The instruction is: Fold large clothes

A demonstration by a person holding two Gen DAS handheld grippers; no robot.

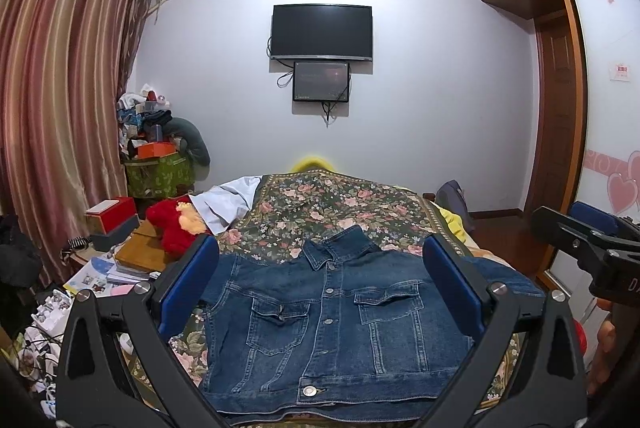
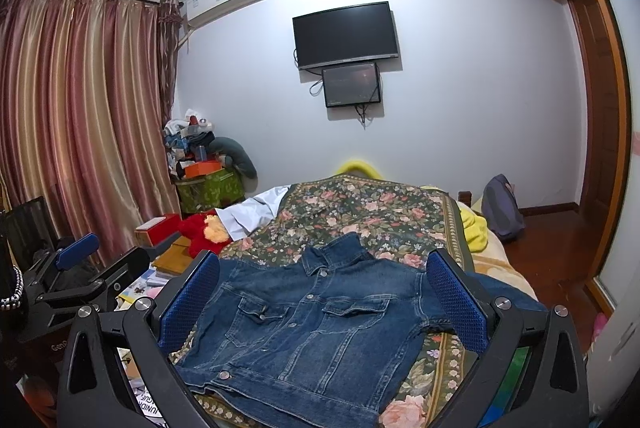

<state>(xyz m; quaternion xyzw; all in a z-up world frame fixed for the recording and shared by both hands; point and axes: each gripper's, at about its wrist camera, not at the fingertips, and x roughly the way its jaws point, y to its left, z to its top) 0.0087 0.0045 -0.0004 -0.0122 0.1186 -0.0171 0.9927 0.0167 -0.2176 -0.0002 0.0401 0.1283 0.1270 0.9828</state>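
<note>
Both your left gripper (image 1: 320,288) and right gripper (image 2: 323,298) hung open above the denim jacket (image 1: 332,324), whose stiff cloth might spring unfolded.

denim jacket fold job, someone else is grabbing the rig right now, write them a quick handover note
Left gripper: open, empty, held above the jacket.
Right gripper: open, empty, also above it.
Denim jacket: lies front up and buttoned on the floral bedspread, collar pointing toward the wall with the TV. The body looks spread flat; the sleeve on the right runs out toward the bed edge, the other sleeve is hidden behind the finger.
Done: jacket laid out. No fold visible yet.
Left: probably fold sleeves in, then fold the body.
</note>
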